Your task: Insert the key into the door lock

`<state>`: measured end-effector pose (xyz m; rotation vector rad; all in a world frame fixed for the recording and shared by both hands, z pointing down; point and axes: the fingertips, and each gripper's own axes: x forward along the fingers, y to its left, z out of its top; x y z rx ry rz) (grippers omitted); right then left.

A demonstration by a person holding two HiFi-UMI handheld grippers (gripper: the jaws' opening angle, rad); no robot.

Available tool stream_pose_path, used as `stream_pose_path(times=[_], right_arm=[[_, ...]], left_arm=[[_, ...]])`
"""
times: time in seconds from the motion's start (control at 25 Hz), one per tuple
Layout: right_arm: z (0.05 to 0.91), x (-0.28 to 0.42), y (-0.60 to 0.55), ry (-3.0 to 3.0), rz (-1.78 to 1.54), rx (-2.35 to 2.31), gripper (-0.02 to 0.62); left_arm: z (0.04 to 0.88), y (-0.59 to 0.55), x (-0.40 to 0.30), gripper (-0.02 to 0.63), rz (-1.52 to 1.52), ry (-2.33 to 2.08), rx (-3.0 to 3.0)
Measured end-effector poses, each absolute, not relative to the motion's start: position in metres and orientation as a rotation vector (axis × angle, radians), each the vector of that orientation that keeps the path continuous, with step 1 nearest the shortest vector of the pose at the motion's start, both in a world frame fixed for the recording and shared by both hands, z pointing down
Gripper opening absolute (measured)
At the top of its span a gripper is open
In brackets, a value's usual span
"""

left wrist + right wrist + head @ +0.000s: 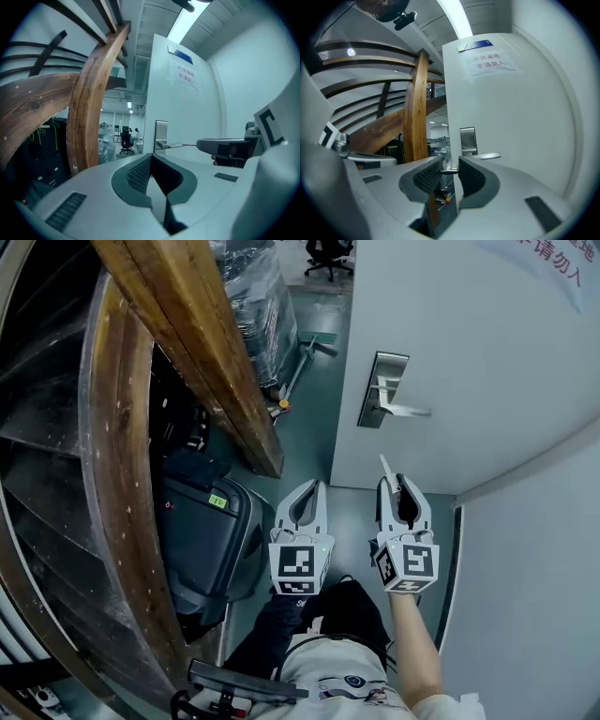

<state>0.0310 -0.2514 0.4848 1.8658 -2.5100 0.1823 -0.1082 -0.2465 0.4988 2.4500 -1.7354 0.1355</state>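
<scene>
The white door point(469, 352) carries a steel lock plate point(382, 390) with a lever handle point(410, 411). My right gripper point(394, 480) is shut on a small metal key point(384, 465), whose blade sticks out past the tips towards the door. It hangs below and short of the plate, not touching it. In the right gripper view the key point(449, 171) sits pinched between the pads, with the lock plate point(468, 139) and handle point(485, 156) ahead. My left gripper point(312, 486) is beside it on the left, shut with nothing in it.
A thick wooden stair beam point(202, 352) slants down left of the door. A black case point(202, 531) stands on the floor under it. Farther back are a plastic-wrapped stack point(253, 296), a broom point(305, 357) and an office chair point(328, 254). A paper notice point(487, 62) hangs on the door.
</scene>
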Motion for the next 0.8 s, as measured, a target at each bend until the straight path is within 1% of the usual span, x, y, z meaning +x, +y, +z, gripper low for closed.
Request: stream_pose_path(times=[0.2, 0.4, 0.8], right_arm=[[0.533, 0.043, -0.302, -2.508, 0.131, 1.891, 0.118], [0.563, 0.046, -0.346, -2.511, 0.067, 1.895, 0.118], [0.587, 0.051, -0.399, -2.500, 0.039, 1.916, 0.118]], left_arm=[[0.548, -0.264, -0.110, 0.005, 0.125, -1.759, 2.443], [0.587, -0.280, -0.110, 0.005, 0.126, -1.767, 2.439], [0.621, -0.302, -0.115, 0.005, 0.136, -1.766, 2.426]])
